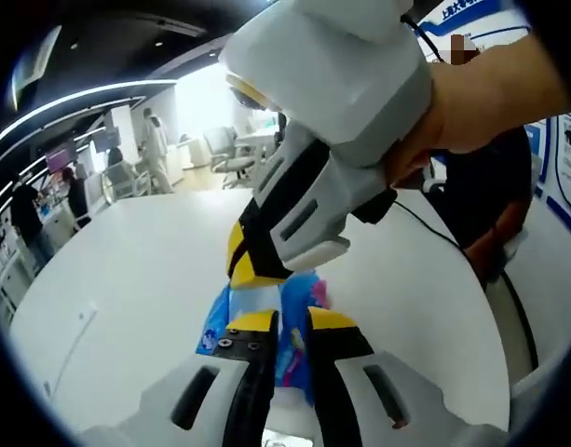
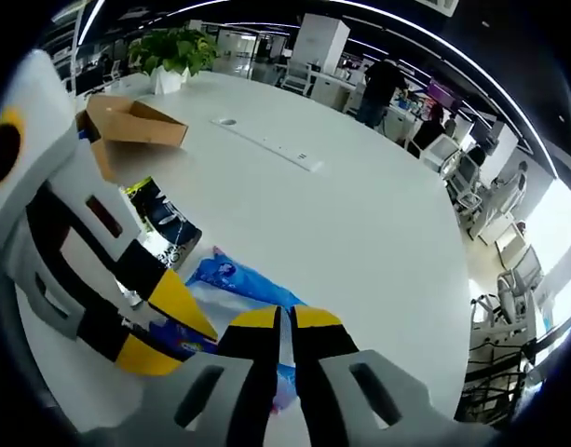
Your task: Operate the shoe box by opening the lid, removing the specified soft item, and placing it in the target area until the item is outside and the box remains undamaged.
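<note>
In the left gripper view, the left gripper (image 1: 287,326) rises from the bottom with its yellow-tipped jaws pressed nearly together on the blue soft packet (image 1: 299,307), which lies on the white table (image 1: 136,279) just ahead of the tips. The right gripper (image 1: 252,270) comes down from above at a steep slant, its yellow tips meeting the same packet just beyond the left one's. A hand (image 1: 471,102) wraps the right gripper's white body from the upper right, the forearm running off toward the edge.

In the right gripper view, the right gripper (image 2: 283,326) has its jaws closed to a thin slit, pinching the blue packet (image 2: 234,279) at its near edge. The left gripper (image 2: 164,326) reaches in from the left, tips on the packet beside them. Farther off to the left, the cardboard shoe box (image 2: 127,126) stands open, its lid flap raised. A potted plant (image 2: 173,51) sits beyond it.
</note>
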{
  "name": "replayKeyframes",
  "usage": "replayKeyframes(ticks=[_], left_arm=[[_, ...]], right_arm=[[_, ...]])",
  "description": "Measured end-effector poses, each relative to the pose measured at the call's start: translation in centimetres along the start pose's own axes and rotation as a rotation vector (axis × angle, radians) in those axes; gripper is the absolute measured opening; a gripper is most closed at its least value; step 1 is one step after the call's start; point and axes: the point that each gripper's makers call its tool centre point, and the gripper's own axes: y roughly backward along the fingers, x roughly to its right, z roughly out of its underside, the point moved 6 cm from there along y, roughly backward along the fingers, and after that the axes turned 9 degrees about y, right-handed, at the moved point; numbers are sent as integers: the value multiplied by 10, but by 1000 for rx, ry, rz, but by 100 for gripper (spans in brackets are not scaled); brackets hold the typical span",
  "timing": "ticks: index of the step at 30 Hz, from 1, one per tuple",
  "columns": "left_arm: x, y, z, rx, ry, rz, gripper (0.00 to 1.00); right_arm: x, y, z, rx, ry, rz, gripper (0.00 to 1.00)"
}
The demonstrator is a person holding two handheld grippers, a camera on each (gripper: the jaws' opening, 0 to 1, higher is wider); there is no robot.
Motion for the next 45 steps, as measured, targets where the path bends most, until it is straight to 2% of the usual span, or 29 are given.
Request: replayKeyframes(ticks=[9, 14, 18, 21, 33, 36, 39, 45], left_arm=[[2, 20, -4, -27, 0, 18, 18], [-1, 37, -9, -21, 46, 25, 20], [-9, 55, -10, -19, 70, 2, 22], [-14, 70, -10, -32, 93, -5, 28], [-21, 123, -15, -11, 161, 16, 43], [-21, 139, -12, -2, 180, 10, 45], [-26, 156, -9, 12, 189, -31, 46], [-31, 185, -5, 26, 207, -63, 56]], right_arm=[[-4, 16, -14, 26, 3, -14, 9], [-9, 25, -19, 29, 6, -31, 16], [-16, 35, -27, 47, 8, -43, 20], [-20, 41, -32, 54, 9, -46, 23], [-46, 62, -62, 113, -8, -91, 39], [-52, 66, -71, 133, -5, -99, 43], [-59, 69, -79, 150, 1, -107, 46], [-73, 74, -97, 185, -14, -130, 53]])
